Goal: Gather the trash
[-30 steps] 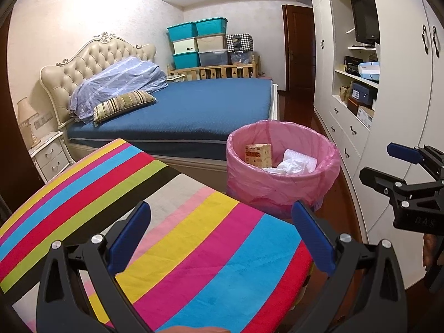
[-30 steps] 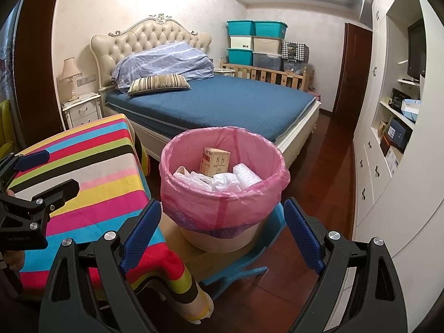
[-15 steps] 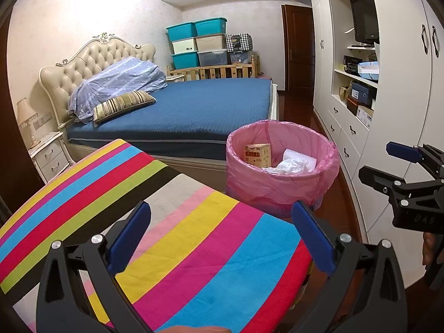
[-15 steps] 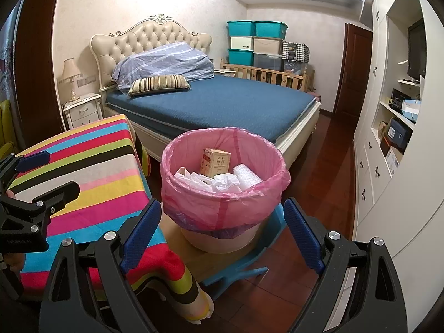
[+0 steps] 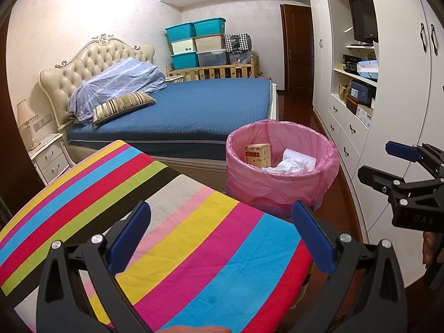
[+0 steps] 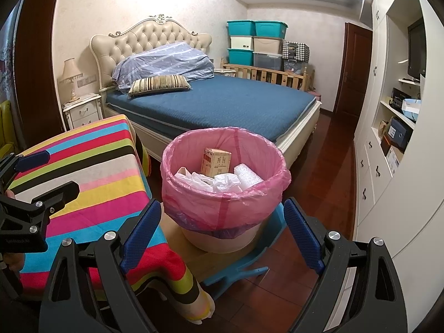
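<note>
A round bin with a pink liner [image 5: 280, 186] [image 6: 224, 202] stands on the floor beside the bed. Inside lie a small brown carton [image 5: 257, 154] [image 6: 216, 162], crumpled white plastic [image 6: 222, 181] and a white foam piece [image 6: 247, 177]. My left gripper [image 5: 220, 236] is open and empty above the striped tablecloth [image 5: 194, 249]. My right gripper [image 6: 222, 236] is open and empty, just in front of the bin. Each gripper also shows in the other's view, the right one [image 5: 394, 161] and the left one [image 6: 47, 172].
The striped table [image 6: 91, 183] stands left of the bin. A blue bed [image 6: 222, 105] lies behind. A white wardrobe with shelves [image 5: 388, 111] lines the right side. A blue plastic piece [image 6: 241, 269] and cardboard lie under the bin on the wooden floor.
</note>
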`<action>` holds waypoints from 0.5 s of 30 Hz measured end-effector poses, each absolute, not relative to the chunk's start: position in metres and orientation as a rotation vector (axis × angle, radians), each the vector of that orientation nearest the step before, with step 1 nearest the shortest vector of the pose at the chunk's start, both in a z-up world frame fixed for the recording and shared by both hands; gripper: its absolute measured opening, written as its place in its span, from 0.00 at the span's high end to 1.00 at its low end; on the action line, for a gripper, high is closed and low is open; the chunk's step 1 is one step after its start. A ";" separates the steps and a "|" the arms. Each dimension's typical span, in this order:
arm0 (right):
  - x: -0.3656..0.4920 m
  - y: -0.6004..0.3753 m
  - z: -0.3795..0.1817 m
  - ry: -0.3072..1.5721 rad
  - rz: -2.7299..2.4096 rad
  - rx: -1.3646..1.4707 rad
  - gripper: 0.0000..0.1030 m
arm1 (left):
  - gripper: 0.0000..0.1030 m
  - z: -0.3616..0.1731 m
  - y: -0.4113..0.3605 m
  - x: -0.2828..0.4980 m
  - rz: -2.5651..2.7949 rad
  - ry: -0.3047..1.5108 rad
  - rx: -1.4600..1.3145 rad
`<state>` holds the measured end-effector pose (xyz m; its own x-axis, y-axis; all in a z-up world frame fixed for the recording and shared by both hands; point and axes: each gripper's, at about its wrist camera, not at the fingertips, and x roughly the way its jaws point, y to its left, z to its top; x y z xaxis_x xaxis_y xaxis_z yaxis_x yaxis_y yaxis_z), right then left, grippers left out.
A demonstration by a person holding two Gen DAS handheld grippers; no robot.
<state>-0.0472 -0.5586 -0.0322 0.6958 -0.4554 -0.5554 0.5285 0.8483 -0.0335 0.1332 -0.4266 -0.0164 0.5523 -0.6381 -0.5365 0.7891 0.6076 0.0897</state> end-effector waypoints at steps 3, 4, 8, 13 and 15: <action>-0.047 -0.559 -0.032 0.583 -0.549 0.134 0.18 | 0.05 -0.017 -0.427 0.133 -0.864 0.489 0.338; -0.047 -0.559 -0.033 0.582 -0.550 0.133 0.18 | 0.05 -0.017 -0.427 0.133 -0.865 0.489 0.339; -0.047 -0.559 -0.032 0.582 -0.549 0.134 0.18 | 0.05 -0.016 -0.427 0.133 -0.864 0.488 0.339; -0.047 -0.559 -0.033 0.583 -0.548 0.134 0.18 | 0.05 -0.016 -0.427 0.133 -0.865 0.489 0.339; -0.047 -0.560 -0.033 0.583 -0.547 0.136 0.18 | 0.05 -0.016 -0.427 0.133 -0.864 0.489 0.339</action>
